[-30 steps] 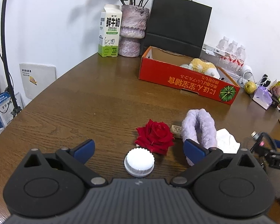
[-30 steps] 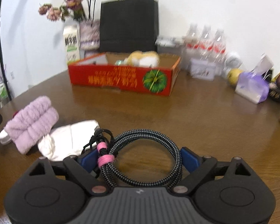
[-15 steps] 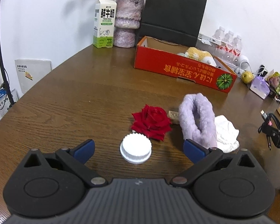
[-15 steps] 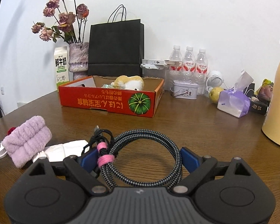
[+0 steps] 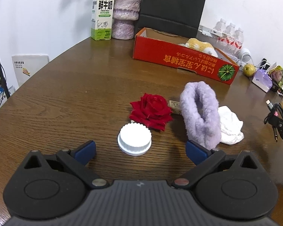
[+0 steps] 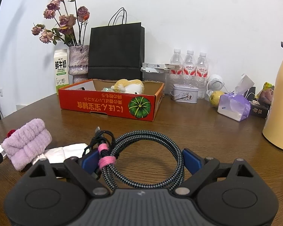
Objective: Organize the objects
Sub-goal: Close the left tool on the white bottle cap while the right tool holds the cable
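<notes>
Braided cable (image 6: 141, 156), coiled and tied with a pink band, sits clamped across my right tool (image 6: 140, 161), above the bench (image 6: 198, 131). It feels light, springy; I grip both sides. My left tool (image 5: 139, 150) gapes empty before the cap (image 5: 134, 141).

Your left gripper (image 5: 139, 147) has a matte black body with a ribbed grey centre plate bearing a small pale mark. Two rounded black housings flank it, each with a shallow circular recess and a triangular cut-out above. Angled black link arms pivot on silver screws; one screw near the plate looks reddish. Its fingers (image 5: 84, 149) end in blue pads. Your right gripper (image 6: 141, 160) is built alike.
</notes>
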{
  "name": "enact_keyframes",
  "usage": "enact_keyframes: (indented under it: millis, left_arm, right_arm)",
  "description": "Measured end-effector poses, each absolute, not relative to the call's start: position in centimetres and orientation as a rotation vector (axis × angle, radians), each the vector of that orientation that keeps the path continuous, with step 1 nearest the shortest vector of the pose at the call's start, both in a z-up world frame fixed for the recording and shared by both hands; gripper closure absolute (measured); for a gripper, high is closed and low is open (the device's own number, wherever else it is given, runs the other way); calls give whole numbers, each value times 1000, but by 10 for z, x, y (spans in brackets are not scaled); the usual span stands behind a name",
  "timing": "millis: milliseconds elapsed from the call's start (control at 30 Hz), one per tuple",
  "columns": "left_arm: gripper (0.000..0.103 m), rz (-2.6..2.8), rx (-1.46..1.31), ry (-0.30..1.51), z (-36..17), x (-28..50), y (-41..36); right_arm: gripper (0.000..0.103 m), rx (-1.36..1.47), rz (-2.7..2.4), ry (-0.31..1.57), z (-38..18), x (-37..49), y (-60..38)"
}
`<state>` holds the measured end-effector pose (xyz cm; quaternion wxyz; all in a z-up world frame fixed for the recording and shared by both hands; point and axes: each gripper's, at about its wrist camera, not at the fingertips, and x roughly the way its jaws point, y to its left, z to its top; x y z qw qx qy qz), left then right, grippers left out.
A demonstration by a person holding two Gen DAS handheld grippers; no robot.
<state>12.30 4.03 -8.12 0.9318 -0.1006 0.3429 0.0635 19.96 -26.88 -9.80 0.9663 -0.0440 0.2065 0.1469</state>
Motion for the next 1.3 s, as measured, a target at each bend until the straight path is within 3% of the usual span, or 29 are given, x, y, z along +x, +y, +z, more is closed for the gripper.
enact_keyframes:
  millis: [700,800,900,933,1300]
  left_arm:
    - [2,259,-100,697,-88,134,36]
    - [19,258,-88,675,-87,132,34]
    - [58,240,-87,646,-84,129,33]
    - [62,228,-97,639,-83,127,33]
    - [62,212,-131,617,-78,124,39]
  right_arm:
    - [11,-87,296,422,-99,200,-269]
    - [11,-87,296,422,-99,200,-269]
    - [11,-87,296,423,-100,200,-269]
    - [11,-87,296,423,-100,200,-269]
    - [11,-88,296,424,-101,200,-269]
